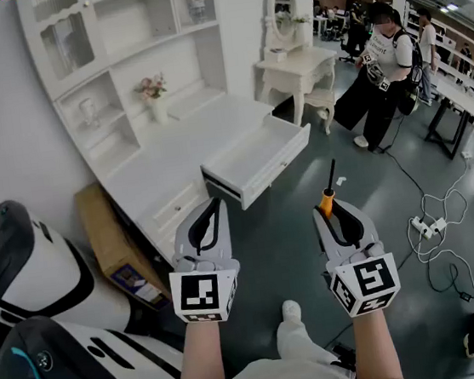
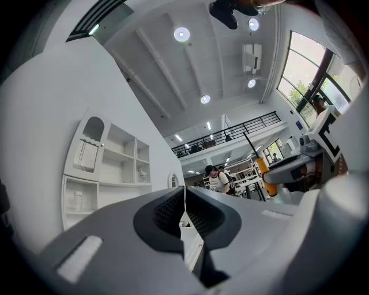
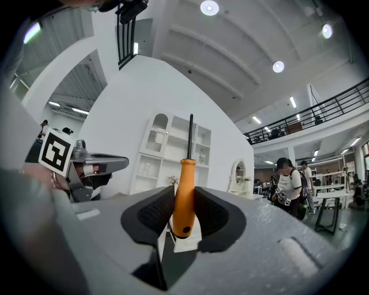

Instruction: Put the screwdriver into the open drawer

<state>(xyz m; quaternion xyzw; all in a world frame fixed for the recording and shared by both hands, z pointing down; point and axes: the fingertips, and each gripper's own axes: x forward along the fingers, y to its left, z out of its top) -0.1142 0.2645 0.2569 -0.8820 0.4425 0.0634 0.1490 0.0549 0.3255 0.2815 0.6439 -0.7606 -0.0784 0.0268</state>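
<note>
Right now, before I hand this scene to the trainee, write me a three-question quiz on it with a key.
1. Which tongs clamp the screwdriver by its orange handle?
2. The white drawer is: A) pulled open, B) pushed shut, C) lying on the floor.
3. True or false: the screwdriver already lies inside the drawer.

Key:
1. The right tongs, with the shaft pointing out past the tips.
2. A
3. False. It is in the tongs, short of the drawer.
</note>
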